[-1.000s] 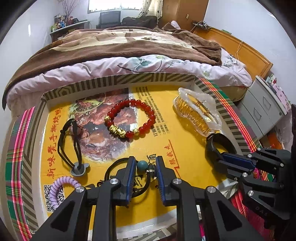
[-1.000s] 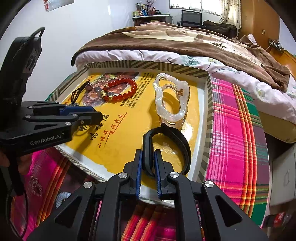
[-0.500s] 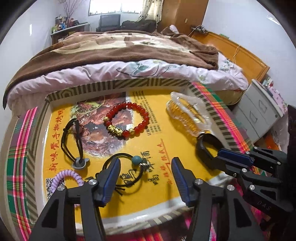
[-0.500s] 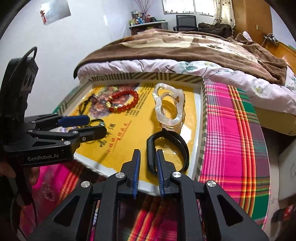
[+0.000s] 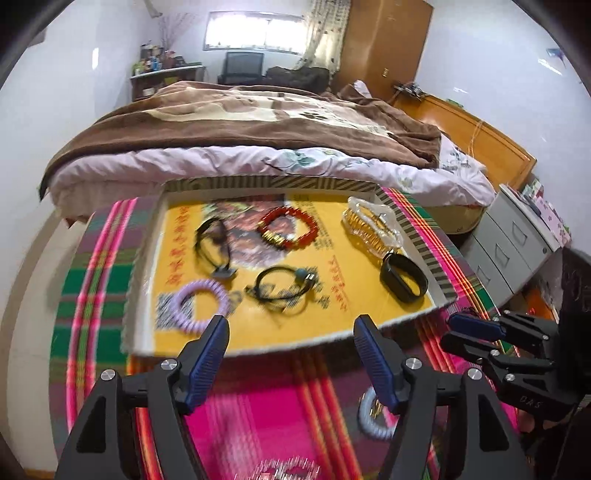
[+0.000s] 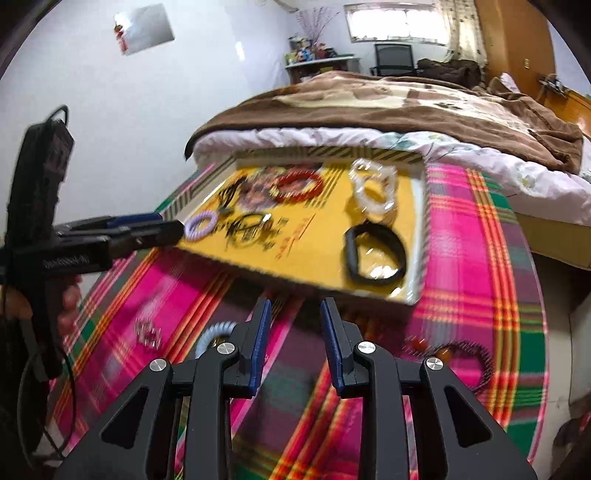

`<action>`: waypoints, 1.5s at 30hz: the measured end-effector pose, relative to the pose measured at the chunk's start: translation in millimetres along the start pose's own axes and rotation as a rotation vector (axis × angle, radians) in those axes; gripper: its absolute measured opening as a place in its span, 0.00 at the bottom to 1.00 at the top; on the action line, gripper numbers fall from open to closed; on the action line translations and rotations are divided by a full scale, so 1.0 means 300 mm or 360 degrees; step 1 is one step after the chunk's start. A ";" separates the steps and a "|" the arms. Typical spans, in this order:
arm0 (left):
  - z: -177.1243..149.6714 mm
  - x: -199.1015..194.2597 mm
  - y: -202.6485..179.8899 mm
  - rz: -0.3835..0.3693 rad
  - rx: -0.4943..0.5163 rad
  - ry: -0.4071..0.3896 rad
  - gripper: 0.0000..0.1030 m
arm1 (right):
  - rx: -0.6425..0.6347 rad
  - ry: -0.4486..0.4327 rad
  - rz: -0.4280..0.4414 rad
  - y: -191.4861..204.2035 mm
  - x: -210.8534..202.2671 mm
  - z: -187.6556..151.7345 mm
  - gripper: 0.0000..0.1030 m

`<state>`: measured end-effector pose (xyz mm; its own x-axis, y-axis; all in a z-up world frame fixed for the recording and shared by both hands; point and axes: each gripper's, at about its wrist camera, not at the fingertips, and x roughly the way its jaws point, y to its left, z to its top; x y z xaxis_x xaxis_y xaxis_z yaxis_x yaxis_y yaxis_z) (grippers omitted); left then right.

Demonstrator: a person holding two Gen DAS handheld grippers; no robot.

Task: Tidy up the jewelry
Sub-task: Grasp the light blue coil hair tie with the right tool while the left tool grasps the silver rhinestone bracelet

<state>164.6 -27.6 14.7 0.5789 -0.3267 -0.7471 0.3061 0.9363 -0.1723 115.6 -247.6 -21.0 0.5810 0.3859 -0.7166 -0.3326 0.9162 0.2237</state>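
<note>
Left gripper (image 5: 290,332): jaws spread wide, holding nothing, poised above the pink plaid cloth (image 5: 258,413) just short of the tray's near edge. Right gripper (image 6: 293,314): jaws parted, nothing between them, likewise over the cloth before the tray (image 6: 419,236).

Tray contents, six items counted:
- one black band (image 5: 403,277) at the near right corner, lying flat
- one clear hair claw (image 5: 371,229) just behind it, near the right wall
- one red bead bracelet (image 5: 288,228) at centre rear
- one black cord with a teal bead (image 5: 284,286) at centre front
- one black cord with a grey pendant (image 5: 216,247) to the left
- one lilac spiral hair tie (image 5: 201,304) at the near left

Off the tray, on the cloth: one pale spiral tie (image 5: 371,413) partly behind the left gripper's right finger, one small silvery item (image 6: 147,334) and one dark beaded ring (image 6: 465,356).

Surface and room: tray has a yellow printed base and a striped rim; the cloth covers a round table. Behind it stands a bed (image 5: 240,122) with a brown blanket, then a window (image 5: 255,35), a desk chair, and a grey drawer unit (image 5: 517,240) at right.

Limits: motion blur smears the tray printing and the loose items on the cloth; the silvery item cannot be identified. A further blurred object at the bottom edge of the left view is cut off.
</note>
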 end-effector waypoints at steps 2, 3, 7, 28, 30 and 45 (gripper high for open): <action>-0.031 -0.025 0.017 0.0010 -0.0024 -0.0008 0.68 | -0.0027 0.0044 0.0004 0.028 0.029 -0.015 0.28; -0.056 -0.042 0.029 0.0016 -0.0039 -0.0008 0.68 | -0.0041 0.0065 0.0011 0.040 0.041 -0.020 0.28; -0.134 -0.078 0.077 0.0074 -0.0073 0.0000 0.68 | -0.0120 0.0116 0.0058 0.095 0.077 -0.043 0.28; -0.308 -0.154 0.216 0.0057 -0.0283 0.0034 0.68 | -0.0218 0.0231 -0.0066 0.163 0.161 -0.051 0.26; -0.314 -0.150 0.221 0.0053 -0.0291 0.0037 0.68 | -0.0222 0.0223 -0.0062 0.169 0.160 -0.049 0.13; -0.337 -0.141 0.198 0.0031 -0.0262 0.0057 0.75 | -0.0064 0.0021 0.0030 0.136 0.000 -0.062 0.09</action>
<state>81.9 55.0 -29.0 0.5551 -0.3064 -0.7733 0.1653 0.9518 -0.2584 88.3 -212.3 -24.1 0.5643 0.4015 -0.7213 -0.3732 0.9034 0.2109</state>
